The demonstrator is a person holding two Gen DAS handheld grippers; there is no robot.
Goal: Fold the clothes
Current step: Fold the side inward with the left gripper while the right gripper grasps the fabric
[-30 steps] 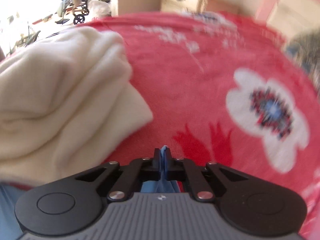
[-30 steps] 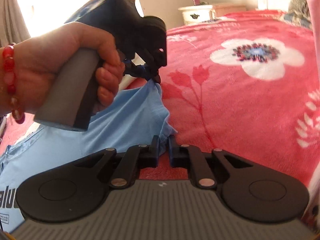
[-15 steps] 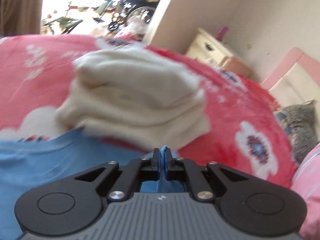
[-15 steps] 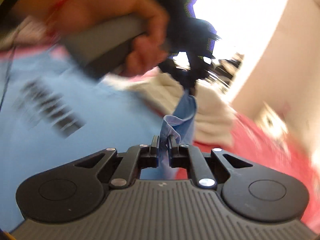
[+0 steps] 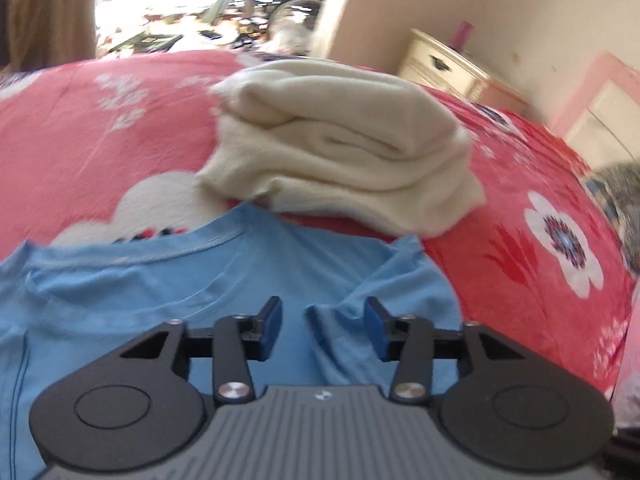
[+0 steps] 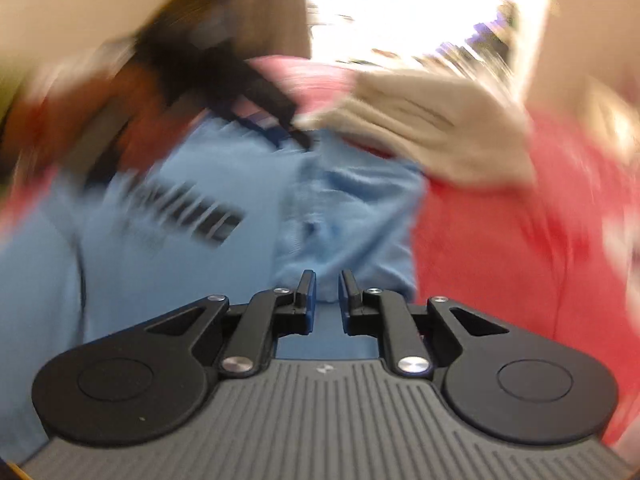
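Folded cream garment (image 5: 344, 148) beside blue shirt (image 5: 120, 292), seemingly touching.

Harsh daylight floods in from the doorway (image 5: 208, 8) at top, blown out to white in both wrist views. The right wrist view is heavily smeared by motion blur; the left is mildly soft, with fisheye bending at the edges.

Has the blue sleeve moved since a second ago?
Yes. The sleeve has been folded in from the red blanket onto the shirt, just below the cream pile.
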